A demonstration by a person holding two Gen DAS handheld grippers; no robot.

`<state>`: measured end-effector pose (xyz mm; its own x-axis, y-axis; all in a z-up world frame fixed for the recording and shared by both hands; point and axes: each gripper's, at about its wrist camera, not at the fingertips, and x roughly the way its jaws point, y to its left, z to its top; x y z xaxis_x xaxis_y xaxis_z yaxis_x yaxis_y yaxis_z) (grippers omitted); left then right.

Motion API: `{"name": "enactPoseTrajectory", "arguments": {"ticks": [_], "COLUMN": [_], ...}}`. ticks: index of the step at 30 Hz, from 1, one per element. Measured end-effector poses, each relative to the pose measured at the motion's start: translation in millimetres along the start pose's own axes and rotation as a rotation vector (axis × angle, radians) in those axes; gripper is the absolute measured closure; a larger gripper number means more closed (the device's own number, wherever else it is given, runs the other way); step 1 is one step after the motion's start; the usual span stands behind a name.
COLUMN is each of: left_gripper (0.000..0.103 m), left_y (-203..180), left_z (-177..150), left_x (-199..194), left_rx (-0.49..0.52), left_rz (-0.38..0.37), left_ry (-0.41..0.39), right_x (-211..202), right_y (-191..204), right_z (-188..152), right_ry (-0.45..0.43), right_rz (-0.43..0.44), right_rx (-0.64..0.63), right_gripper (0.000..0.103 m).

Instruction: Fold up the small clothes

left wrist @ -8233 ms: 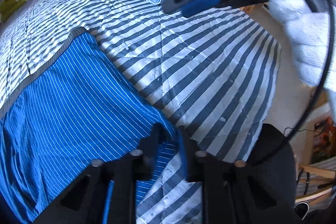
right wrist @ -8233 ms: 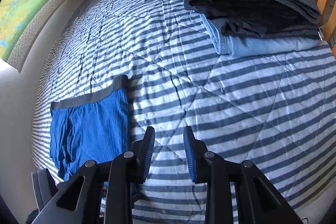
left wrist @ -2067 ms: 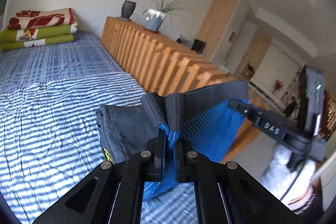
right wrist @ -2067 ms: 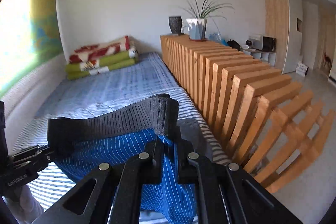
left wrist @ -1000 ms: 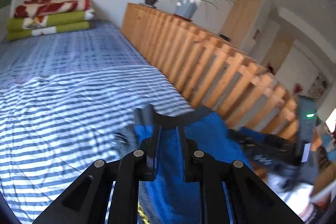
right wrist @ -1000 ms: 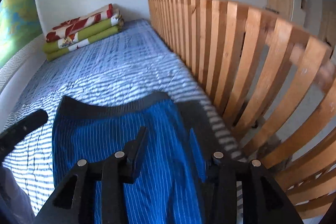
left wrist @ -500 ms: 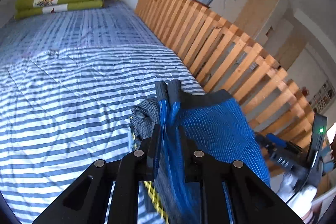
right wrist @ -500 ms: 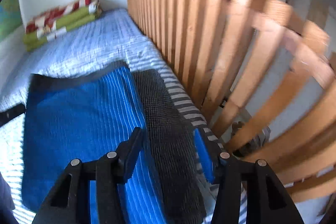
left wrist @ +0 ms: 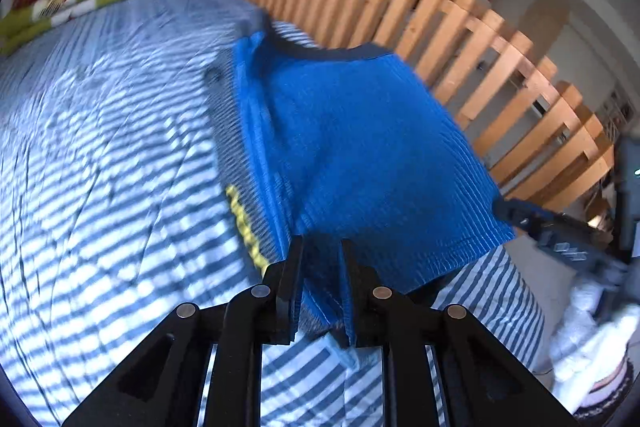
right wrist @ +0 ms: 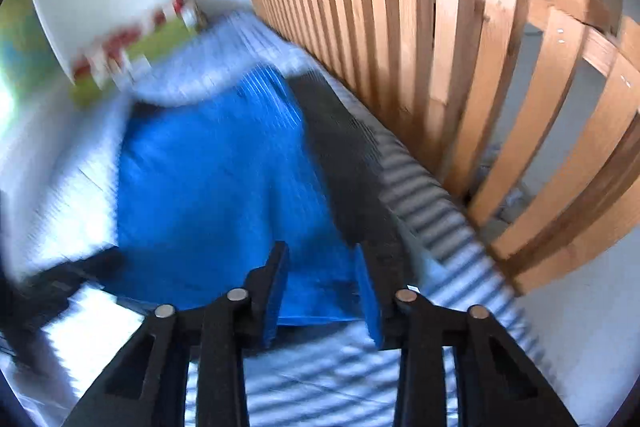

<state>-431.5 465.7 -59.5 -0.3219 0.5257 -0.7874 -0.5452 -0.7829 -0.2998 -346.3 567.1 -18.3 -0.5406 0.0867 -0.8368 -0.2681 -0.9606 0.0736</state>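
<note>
A wooden slat railing [left wrist: 420, 23] borders the striped bed [left wrist: 100, 147], under white walls.

You have no readable text here. The yellow marks [left wrist: 246, 223] along the edge of a garment under the blue shorts [left wrist: 360, 155] may be lettering, but blur hides them. Pale marks on the right gripper [left wrist: 568, 247], seen from the left wrist, are too smeared to read.

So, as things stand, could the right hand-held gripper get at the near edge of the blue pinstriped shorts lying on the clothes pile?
Probably yes. The right hand-held gripper hovers just over the near hem of the blue pinstriped shorts, jaws apart, nothing between them. The wooden slatted railing stands off to the side, out of the way.
</note>
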Motion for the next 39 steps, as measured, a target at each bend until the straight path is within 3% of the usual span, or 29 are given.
{"name": "enactPoseTrajectory", "arguments": {"ticks": [1, 3, 7, 9, 12, 13, 18, 21, 24, 26, 31, 36, 39], "left_gripper": [0.085, 0.085, 0.076, 0.064, 0.064, 0.063, 0.042, 0.035, 0.021, 0.014, 0.008, 0.004, 0.002], "left_y": [7.2, 17.5, 30.4, 37.2, 45.6, 46.9, 55.5, 57.1, 55.6, 50.7, 53.1, 68.7, 78.9], "left_z": [-5.3, -15.4, -53.9, -74.1, -107.3, -121.1, -182.5, -221.0, -264.8, -294.2, -367.0, -421.9, -448.8], "left_x": [-9.1, -32.2, -108.5, -147.9, -211.8, -237.1, -345.7, -402.0, -448.7, -468.8, -498.7, -503.3, -499.1], "left_rx": [-0.026, -0.044, 0.018, 0.034, 0.032, 0.024, 0.011, 0.022, 0.021, 0.006, -0.043, -0.152, -0.193], "left_rz": [0.004, 0.021, 0.104, 0.133, 0.161, 0.170, 0.185, 0.238, 0.287, 0.327, 0.396, 0.410, 0.510], "left_ry": [-0.003, -0.013, -0.073, -0.105, -0.150, -0.165, -0.241, -0.287, -0.335, -0.355, -0.362, -0.359, -0.360], "right_x": [4.8, 6.6, -33.3, -62.4, -111.3, -130.9, -227.8, -277.4, -311.9, -324.4, -338.4, -325.2, -312.8], "right_y": [-3.5, -12.5, -12.6, -2.5, 20.2, 31.0, 94.8, 135.3, 167.1, 187.6, 228.6, 244.8, 248.0], "right_z": [-4.7, -12.9, -34.4, -47.5, -68.1, -75.0, -115.0, -143.5, -177.8, -203.0, -267.6, -320.7, -342.3], "right_ry": [0.035, 0.091, 0.067, 0.049, 0.011, -0.013, -0.149, -0.225, -0.261, -0.274, -0.259, -0.192, -0.150], "right_rz": [-0.059, -0.088, -0.092, -0.030, 0.055, 0.080, 0.183, 0.212, 0.258, 0.289, 0.345, 0.346, 0.329], "right_rx": [-0.005, 0.036, 0.038, 0.038, 0.032, 0.013, -0.118, -0.214, -0.277, -0.309, -0.364, -0.386, -0.376], "right_gripper": [0.079, 0.080, 0.080, 0.080, 0.080, 0.080, 0.080, 0.079, 0.064, 0.062, 0.060, 0.058, 0.058]}}
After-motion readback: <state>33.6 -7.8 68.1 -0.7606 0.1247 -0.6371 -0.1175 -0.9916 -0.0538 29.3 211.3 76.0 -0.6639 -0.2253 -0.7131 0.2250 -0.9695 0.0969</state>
